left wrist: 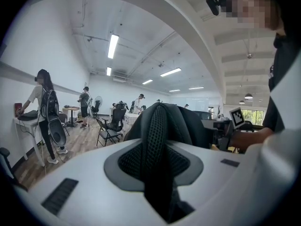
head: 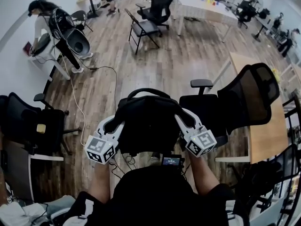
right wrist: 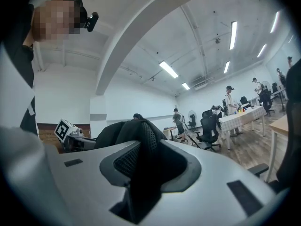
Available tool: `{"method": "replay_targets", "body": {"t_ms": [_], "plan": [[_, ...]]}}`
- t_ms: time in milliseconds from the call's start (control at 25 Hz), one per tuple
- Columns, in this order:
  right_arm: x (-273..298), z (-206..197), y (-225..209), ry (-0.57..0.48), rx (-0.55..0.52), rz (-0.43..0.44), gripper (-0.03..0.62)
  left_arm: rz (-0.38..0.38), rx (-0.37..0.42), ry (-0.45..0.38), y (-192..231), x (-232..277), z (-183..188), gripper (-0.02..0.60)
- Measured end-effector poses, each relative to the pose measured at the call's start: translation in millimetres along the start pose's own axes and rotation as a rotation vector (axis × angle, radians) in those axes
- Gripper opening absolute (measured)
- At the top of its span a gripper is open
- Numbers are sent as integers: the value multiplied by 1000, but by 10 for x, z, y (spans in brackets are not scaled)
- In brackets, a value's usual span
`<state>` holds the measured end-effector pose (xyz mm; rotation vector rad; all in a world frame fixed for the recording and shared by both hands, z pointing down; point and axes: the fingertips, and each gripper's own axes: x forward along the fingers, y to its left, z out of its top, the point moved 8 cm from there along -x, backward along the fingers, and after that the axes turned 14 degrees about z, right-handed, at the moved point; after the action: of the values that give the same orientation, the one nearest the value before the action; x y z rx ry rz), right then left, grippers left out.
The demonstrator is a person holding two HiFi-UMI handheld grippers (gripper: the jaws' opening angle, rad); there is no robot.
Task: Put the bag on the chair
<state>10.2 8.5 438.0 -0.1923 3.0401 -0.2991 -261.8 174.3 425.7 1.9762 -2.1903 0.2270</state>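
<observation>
A black backpack (head: 148,121) hangs in front of me, held up by its mesh shoulder straps. My left gripper (head: 121,126) is shut on the left strap (left wrist: 157,140), which fills the gap between its jaws in the left gripper view. My right gripper (head: 182,122) is shut on the right strap (right wrist: 141,159) in the same way. A black office chair (head: 244,100) with a mesh back stands just right of the bag. Its seat (head: 202,106) lies partly behind the bag's right side. The bag hides the floor beneath it.
A wooden desk (head: 265,131) runs along the right behind the chair. Another black chair (head: 28,121) stands at the left. A cable (head: 75,98) trails over the wood floor. A folding chair (head: 143,29), a white table (head: 202,8) and a person (head: 44,13) are farther off.
</observation>
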Motion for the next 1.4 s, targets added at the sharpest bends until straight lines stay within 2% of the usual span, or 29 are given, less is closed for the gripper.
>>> {"method": "replay_targets", "body": {"t_ms": [440, 760, 1080, 1240, 1400], "plan": [[288, 35, -949, 0, 3, 23, 124, 25, -25, 34, 48, 959, 82, 107], [400, 86, -1328, -6, 8, -7, 124, -3, -15, 36, 122, 1443, 207, 107], [537, 44, -1671, -12, 25, -92, 124, -88, -1, 55, 286, 2046, 265, 107], [594, 22, -1882, -17, 30, -159, 123, -165, -6, 72, 382, 2500, 299, 107], [555, 48, -2118, -30, 33, -249, 123, -264, 22, 84, 361, 3027, 400, 107]]}}
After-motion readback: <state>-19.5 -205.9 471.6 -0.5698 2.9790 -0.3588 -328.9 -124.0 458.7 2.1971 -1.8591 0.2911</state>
